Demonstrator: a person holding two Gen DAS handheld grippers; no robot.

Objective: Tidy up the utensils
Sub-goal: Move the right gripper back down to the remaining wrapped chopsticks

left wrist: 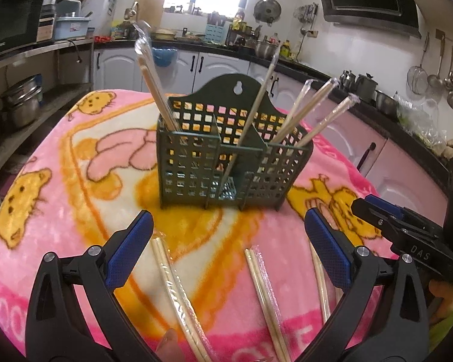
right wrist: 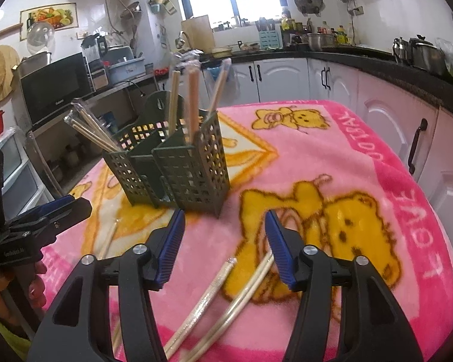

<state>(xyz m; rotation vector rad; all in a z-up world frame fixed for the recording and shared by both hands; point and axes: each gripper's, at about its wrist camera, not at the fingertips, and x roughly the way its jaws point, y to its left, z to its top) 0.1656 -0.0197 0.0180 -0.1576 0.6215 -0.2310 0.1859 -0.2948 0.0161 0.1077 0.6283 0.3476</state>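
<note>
A dark green slotted caddy stands upright on the pink blanket, with several wrapped chopstick pairs leaning in its compartments. Three wrapped pairs lie flat in front of it: left, middle, right. My left gripper hovers open above the left and middle pairs, touching nothing. In the right wrist view the caddy is ahead to the left. My right gripper is open over two lying pairs, its blue pads clear of them. A third pair lies further left.
The pink bear-print blanket covers the table and drops off at its right and far edges. Kitchen cabinets and cluttered counters ring the table. The other gripper shows at each view's side, and a hand holds the left one.
</note>
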